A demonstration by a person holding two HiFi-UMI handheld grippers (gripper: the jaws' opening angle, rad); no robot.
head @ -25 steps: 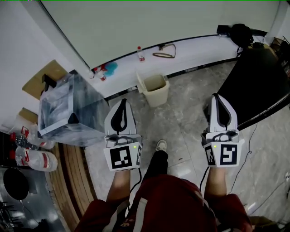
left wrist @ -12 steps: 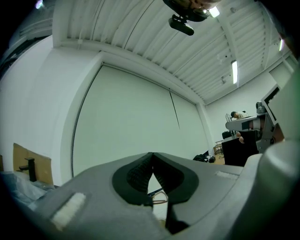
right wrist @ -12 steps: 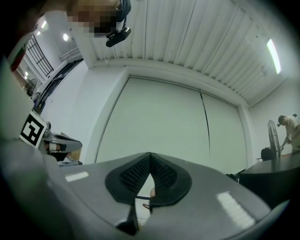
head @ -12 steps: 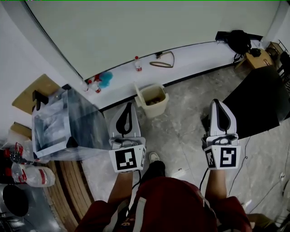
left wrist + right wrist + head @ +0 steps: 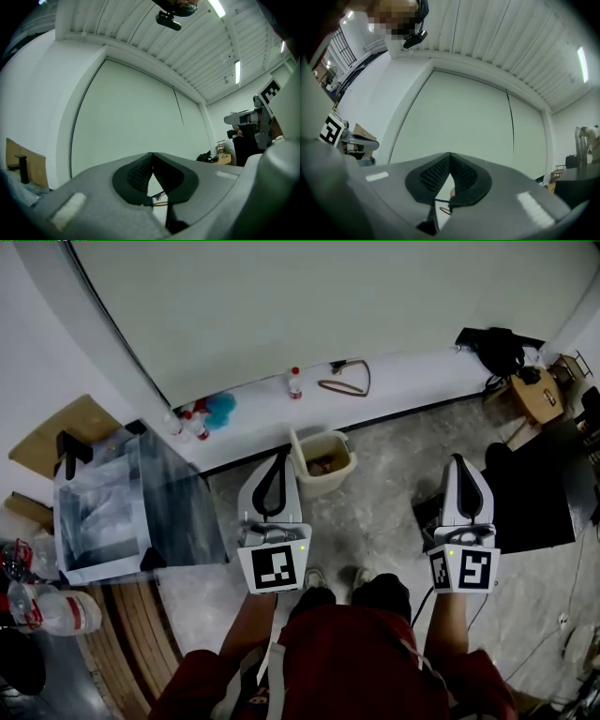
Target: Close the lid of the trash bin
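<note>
A small beige trash bin (image 5: 325, 465) stands on the stone floor against a low white ledge. Its lid (image 5: 295, 441) stands up at the bin's left edge, and some rubbish shows inside. My left gripper (image 5: 278, 458) hangs in the air just left of the bin and nearer to me, shut and holding nothing. My right gripper (image 5: 458, 461) is well to the right of the bin, also shut and holding nothing. In the left gripper view the left gripper (image 5: 152, 154) has its pads meeting against a pale wall. The right gripper (image 5: 450, 154) looks the same in the right gripper view.
A clear plastic box (image 5: 122, 512) stands at the left beside wooden slats (image 5: 141, 634). On the white ledge (image 5: 412, 371) lie a small bottle (image 5: 295, 382) and a wire loop (image 5: 345, 385). A black bag (image 5: 494, 345) is far right, with a dark mat (image 5: 539, 512) below it.
I have walked toward the wall: the bin has slid down the head view and now lies close beside the left gripper. Both grippers stayed shut.
</note>
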